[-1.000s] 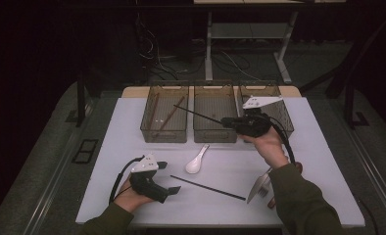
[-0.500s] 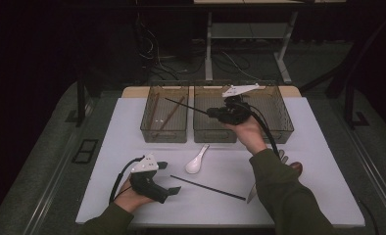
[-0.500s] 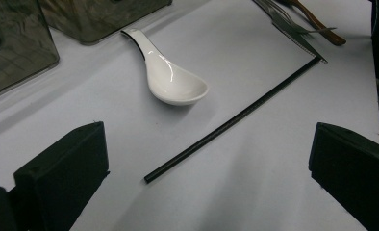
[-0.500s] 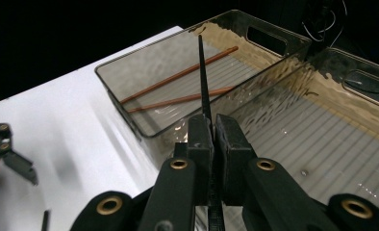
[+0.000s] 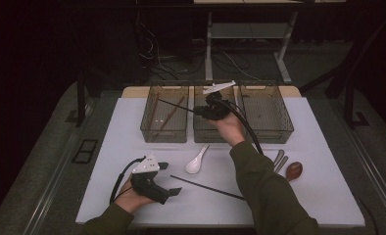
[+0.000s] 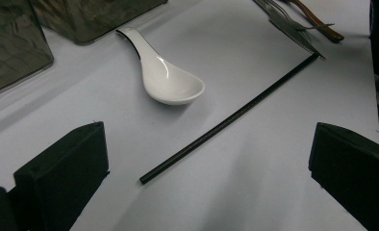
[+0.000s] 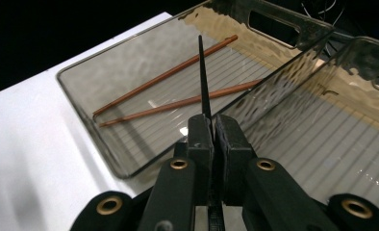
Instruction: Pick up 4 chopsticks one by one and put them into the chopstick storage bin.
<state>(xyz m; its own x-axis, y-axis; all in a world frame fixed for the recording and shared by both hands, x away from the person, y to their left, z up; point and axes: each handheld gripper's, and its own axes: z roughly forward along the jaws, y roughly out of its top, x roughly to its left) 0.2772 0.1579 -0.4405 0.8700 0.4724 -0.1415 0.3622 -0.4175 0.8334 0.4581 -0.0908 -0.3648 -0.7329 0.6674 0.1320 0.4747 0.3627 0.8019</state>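
Right gripper (image 7: 211,132) jaws clenched on black chopstick (image 7: 203,79), over left bin (image 7: 89,72) holding brown chopsticks (image 7: 168,74): best lowered flat before letting go. Left gripper (image 6: 207,159) jaws released.

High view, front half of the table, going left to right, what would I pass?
Left claw → white spoon → black chopstick lying on the mat → metal cutlery → brown spoon.
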